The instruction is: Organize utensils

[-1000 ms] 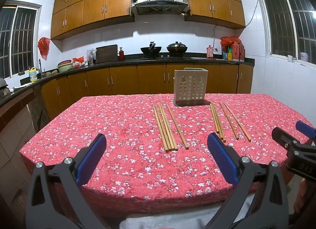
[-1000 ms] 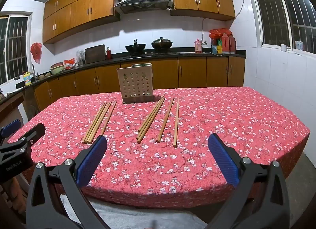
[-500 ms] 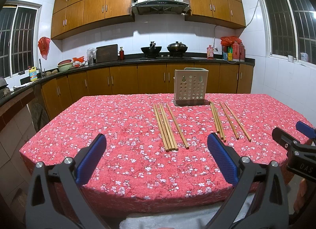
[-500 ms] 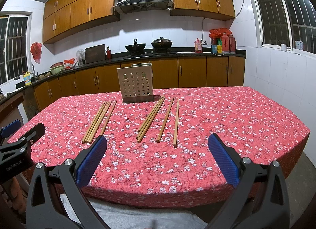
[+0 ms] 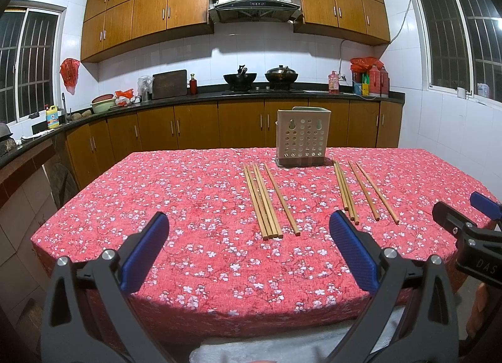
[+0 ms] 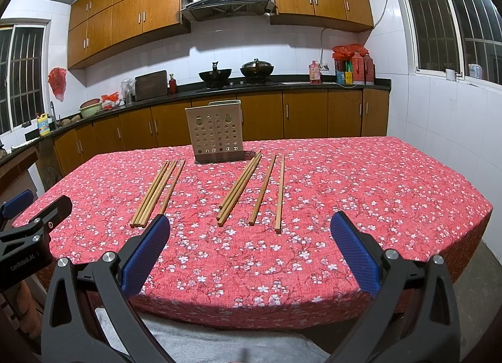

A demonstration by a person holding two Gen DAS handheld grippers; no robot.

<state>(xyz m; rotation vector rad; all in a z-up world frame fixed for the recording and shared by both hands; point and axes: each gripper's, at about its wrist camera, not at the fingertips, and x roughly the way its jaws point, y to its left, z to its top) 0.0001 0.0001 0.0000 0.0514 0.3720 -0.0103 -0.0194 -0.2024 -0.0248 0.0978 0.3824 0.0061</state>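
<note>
Faintly, "GenRobot.AI" on left gripper (image 6: pixel 34 231)

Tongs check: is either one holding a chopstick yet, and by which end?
Neither. The left tongs and right tongs are open and empty; all chopsticks lie on the table.

Black-framed tongs (image 5: pixel 248 248) with ribbed blue pads (image 5: pixel 145 250) and silver screws (second pair (image 6: pixel 249 248) identical).

White-tiled kitchen with wooden cabinets (image 5: pixel 188 8), a range hood (image 5: pixel 254 2), barred windows (image 5: pixel 458 34).
</note>
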